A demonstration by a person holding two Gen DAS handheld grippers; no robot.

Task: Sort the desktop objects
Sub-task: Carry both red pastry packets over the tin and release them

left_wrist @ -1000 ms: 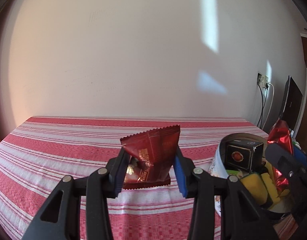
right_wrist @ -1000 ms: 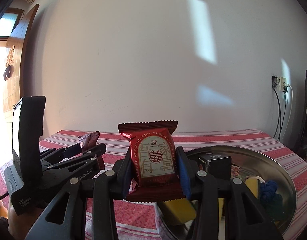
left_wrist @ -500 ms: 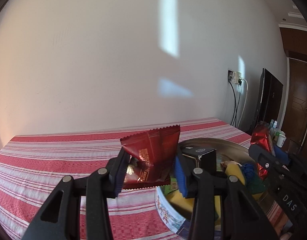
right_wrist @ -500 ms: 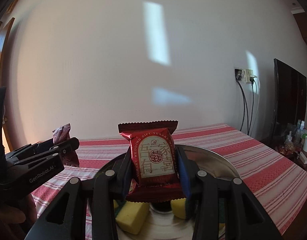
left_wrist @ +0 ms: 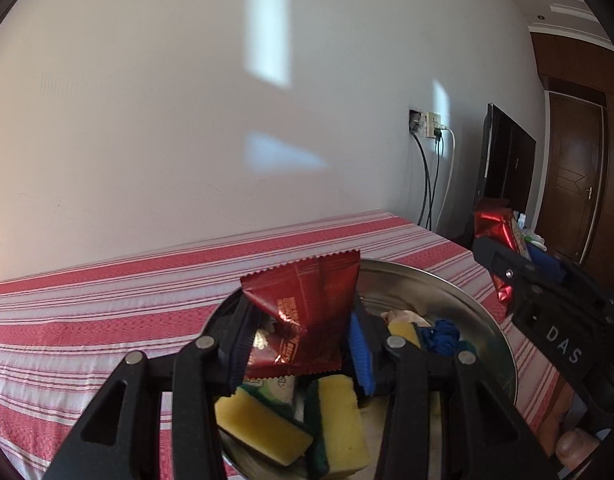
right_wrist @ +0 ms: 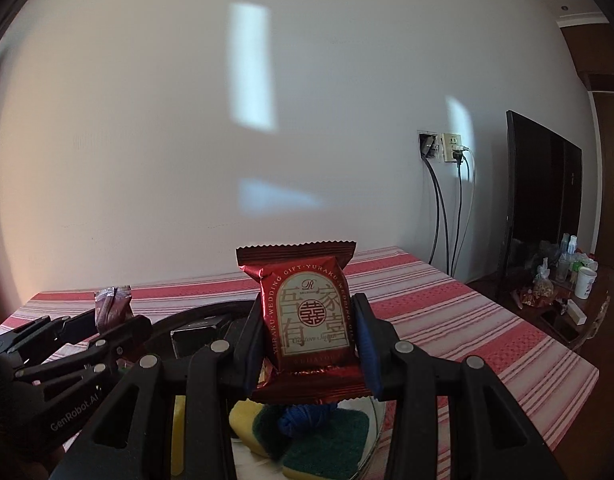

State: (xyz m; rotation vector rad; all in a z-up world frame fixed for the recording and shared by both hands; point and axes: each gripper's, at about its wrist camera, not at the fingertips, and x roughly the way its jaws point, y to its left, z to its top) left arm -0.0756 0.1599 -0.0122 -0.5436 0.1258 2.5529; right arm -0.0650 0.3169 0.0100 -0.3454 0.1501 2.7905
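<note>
1. Above the round metal tin (left_wrist: 463, 296), the left gripper (left_wrist: 299, 344) has its jaws clenched on a dark red snack packet (left_wrist: 307, 312), which sits tilted with its crimped top edge slanting up to the right.
2. Inside the tin below it lie two yellow sponges with green scouring backs (left_wrist: 339, 420), a blue bundle of yarn or cord (left_wrist: 441, 334) and a printed packet partly hidden under the jaws.
3. To the right in the left wrist view, the right gripper (left_wrist: 507, 280) carries its own shiny red wrapper (left_wrist: 493, 224) over the tin's far rim.
4. From the right wrist view, the right gripper (right_wrist: 311, 340) has its jaws clamped on an upright red wedding-gift packet (right_wrist: 311, 316), printed face toward the camera, held over the tin (right_wrist: 381, 412).
5. Beneath that packet show a green scouring pad on a yellow sponge (right_wrist: 331, 436) and the blue bundle (right_wrist: 303, 416); a dark box (right_wrist: 195, 336) stands further left in the tin.
6. The tin rests on a worktop covered by a red-and-white striped cloth (right_wrist: 467, 320).
</note>
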